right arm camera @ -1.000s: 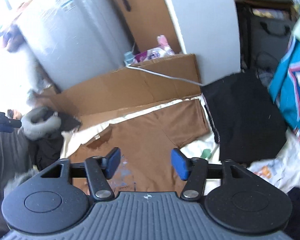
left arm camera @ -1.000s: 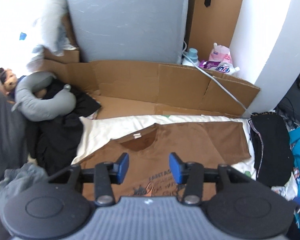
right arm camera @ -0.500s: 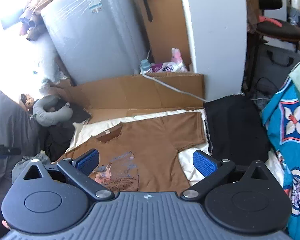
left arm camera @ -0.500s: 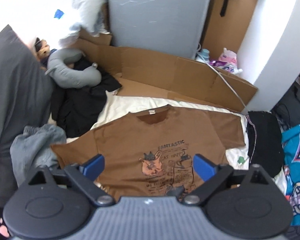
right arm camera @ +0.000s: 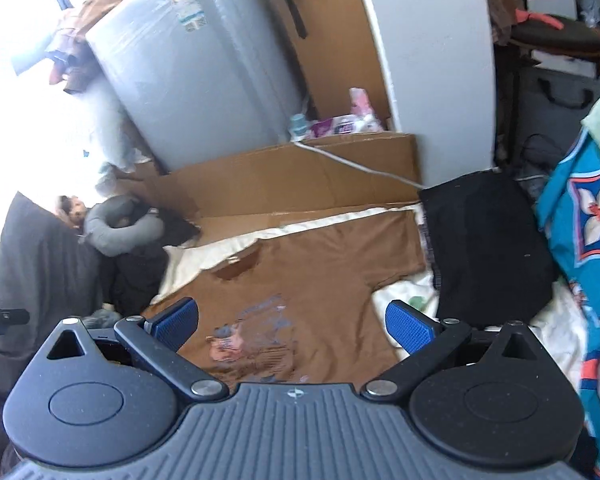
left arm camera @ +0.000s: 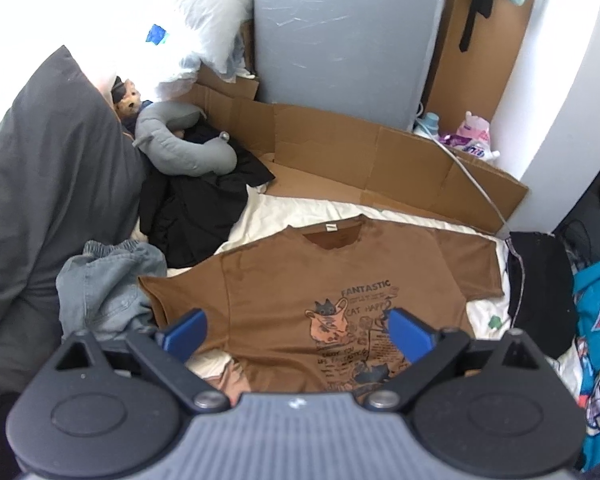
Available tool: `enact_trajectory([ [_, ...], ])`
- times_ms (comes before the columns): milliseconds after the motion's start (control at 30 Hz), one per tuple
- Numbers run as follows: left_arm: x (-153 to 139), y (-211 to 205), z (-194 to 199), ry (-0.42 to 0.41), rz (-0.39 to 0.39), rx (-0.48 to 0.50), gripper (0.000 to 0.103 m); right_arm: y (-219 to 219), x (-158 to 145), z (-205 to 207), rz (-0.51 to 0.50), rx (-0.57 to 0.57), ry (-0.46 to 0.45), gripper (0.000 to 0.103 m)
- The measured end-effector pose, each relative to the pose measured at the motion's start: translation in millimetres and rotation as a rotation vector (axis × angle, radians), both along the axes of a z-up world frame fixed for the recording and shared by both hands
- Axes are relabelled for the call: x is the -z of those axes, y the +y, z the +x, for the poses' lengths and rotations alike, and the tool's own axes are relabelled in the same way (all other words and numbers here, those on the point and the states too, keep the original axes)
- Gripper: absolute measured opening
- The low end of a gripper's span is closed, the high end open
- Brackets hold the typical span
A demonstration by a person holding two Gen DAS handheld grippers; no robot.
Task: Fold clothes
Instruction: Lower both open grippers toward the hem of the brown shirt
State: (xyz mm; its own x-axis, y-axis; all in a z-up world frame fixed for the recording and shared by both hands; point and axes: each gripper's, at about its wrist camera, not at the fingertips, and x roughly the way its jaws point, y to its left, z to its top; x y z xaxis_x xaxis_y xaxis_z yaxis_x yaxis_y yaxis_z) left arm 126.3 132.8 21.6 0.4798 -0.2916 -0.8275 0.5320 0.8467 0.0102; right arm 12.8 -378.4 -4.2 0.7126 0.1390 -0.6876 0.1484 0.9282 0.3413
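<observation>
A brown T-shirt point(left arm camera: 340, 276) with a cat print lies spread flat, front up, on a cream sheet point(left arm camera: 284, 212); its collar points away from me and both sleeves are spread. My left gripper point(left arm camera: 298, 334) hovers open above the shirt's lower half, its blue pads wide apart and holding nothing. In the right wrist view the same T-shirt point(right arm camera: 312, 268) fills the middle, blurred. My right gripper point(right arm camera: 292, 326) is open over its lower right part, nothing between the pads.
Faded jeans point(left arm camera: 108, 280), a black garment point(left arm camera: 196, 208) and a grey neck pillow point(left arm camera: 180, 148) crowd the left. A folded black cloth point(left arm camera: 540, 276) and a teal patterned fabric point(right arm camera: 580, 232) lie right. Flat cardboard point(left arm camera: 380, 160) and a grey appliance point(left arm camera: 340, 36) stand behind.
Both grippers have opened from a narrow gap to wide apart and pulled back and up from the shirt, so the whole shirt and its print now show.
</observation>
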Motion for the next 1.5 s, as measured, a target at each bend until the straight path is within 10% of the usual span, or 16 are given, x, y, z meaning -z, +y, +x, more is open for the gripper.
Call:
enact_trajectory([
  [533,24.4,18.2,-15.7,0.05,0.023,-0.069,0.1,-19.5,37.5,-15.4,0.064,-0.045,0.053,0.103],
  [1500,230.4,78.3,-7.5,0.329,0.067,-0.083,0.089,-30.2,165.8,-41.1,0.042,0.162,0.227,0.101],
])
